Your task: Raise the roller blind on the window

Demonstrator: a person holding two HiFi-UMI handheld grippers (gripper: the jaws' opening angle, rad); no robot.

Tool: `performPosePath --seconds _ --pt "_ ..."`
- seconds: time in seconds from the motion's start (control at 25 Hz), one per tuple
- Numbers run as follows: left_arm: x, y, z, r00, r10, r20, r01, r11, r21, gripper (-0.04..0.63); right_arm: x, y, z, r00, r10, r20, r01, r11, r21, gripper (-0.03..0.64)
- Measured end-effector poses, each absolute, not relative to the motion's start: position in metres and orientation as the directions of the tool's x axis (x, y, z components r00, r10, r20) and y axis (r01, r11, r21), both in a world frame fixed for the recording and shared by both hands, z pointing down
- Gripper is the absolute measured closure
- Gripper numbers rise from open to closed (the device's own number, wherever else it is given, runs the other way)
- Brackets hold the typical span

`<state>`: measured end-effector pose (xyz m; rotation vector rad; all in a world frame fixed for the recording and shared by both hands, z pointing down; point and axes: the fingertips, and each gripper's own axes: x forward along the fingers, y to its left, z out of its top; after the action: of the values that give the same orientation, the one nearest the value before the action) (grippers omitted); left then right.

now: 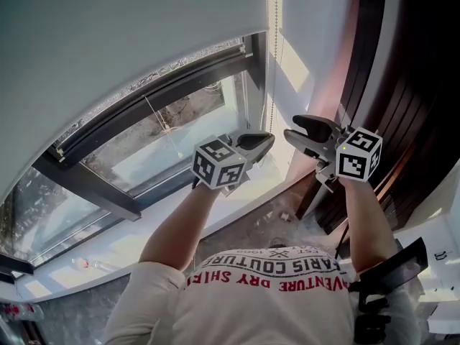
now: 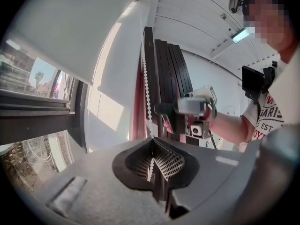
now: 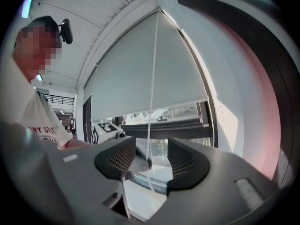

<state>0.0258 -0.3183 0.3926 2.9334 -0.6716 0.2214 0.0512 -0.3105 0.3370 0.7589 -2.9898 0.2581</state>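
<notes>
Roller blind point(image 1: 108, 42) is drawn down over the upper part of the window. Its bottom edge is set just above the dark window frame point(image 1: 93, 185), so a low band of glass point(image 1: 187, 135) is left uncovered. The bead chain point(image 1: 272, 63) is hung at the blind's right edge, in the narrow gap before the white side wall point(image 1: 309, 34). Dark wooden panels point(image 1: 402, 85) are ranged beyond that wall.

The left gripper point(image 1: 264, 142) is held with its jaws pressed together on the bead chain, which is seen running down between the ribbed pads point(image 2: 171, 161). The right gripper point(image 1: 291, 128) is held just beside it and slightly higher, with its jaws spread wide. The chain is passed between them, and no pad is pressed on it. The left forearm point(image 1: 180, 221) and the right forearm point(image 1: 370, 214) are stretched up toward the window.
</notes>
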Motion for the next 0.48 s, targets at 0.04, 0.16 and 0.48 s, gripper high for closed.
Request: performPosePath --seconds 0.04,0.16,0.48 --pt "0.028 -0.316 0.392 0.893 -0.417 0.17 -0.435 -0.897 0.085 0.588 0.05 -0.314 0.317 -0.878 -0.477 0.051 -0.479 0.866 -0.144 0.411" --pt "0.032 -0.309 0.392 0.898 -0.405 0.17 -0.422 -0.903 0.081 0.588 0.045 -0.324 0.266 -0.876 -0.482 -0.022 -0.476 0.87 -0.128 0.423" --pt "0.035 -0.302 0.391 0.903 -0.394 0.174 -0.413 -0.907 0.09 0.588 0.022 -0.332 0.215 -0.88 -0.474 -0.041 -0.472 0.88 -0.042 0.526"
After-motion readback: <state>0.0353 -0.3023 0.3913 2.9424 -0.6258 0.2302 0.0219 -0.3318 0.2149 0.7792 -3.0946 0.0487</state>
